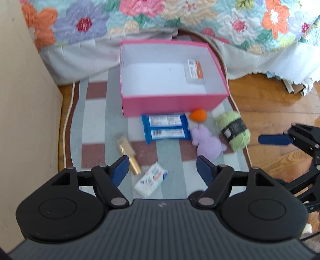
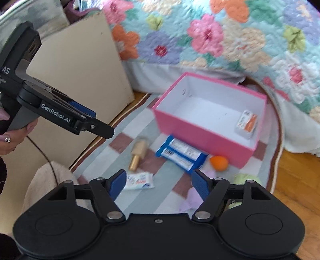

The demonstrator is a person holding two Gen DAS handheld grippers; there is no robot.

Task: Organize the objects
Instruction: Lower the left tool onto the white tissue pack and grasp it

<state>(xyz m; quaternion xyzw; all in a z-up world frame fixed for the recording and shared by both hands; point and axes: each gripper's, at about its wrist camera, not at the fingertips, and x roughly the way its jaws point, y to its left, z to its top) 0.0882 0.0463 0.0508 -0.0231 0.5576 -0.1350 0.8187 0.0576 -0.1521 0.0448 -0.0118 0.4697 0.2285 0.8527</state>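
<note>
A pink box (image 1: 170, 104) (image 2: 198, 132) stands open on a striped rug, holding a small white-and-orange carton (image 1: 194, 72) (image 2: 246, 124). In front of it lie a blue packet (image 1: 167, 128) (image 2: 181, 155), an orange egg-shaped thing (image 1: 198, 115) (image 2: 219, 163), a purple soft toy (image 1: 207, 143) (image 2: 192, 197), green yarn (image 1: 233, 130) (image 2: 247, 179), a gold bottle (image 1: 129, 155) (image 2: 137, 154) and a white tissue pack (image 1: 151, 180) (image 2: 140, 181). My left gripper (image 1: 162, 169) is open and empty above the tissue pack. My right gripper (image 2: 159, 183) is open and empty above the rug's near part.
A bed with a floral quilt (image 1: 160, 18) (image 2: 220, 40) stands behind the box. A beige panel (image 1: 24, 100) (image 2: 80, 76) is on the left. Wood floor (image 1: 270, 100) lies right of the rug (image 1: 96, 124). The right gripper shows in the left wrist view (image 1: 288, 138).
</note>
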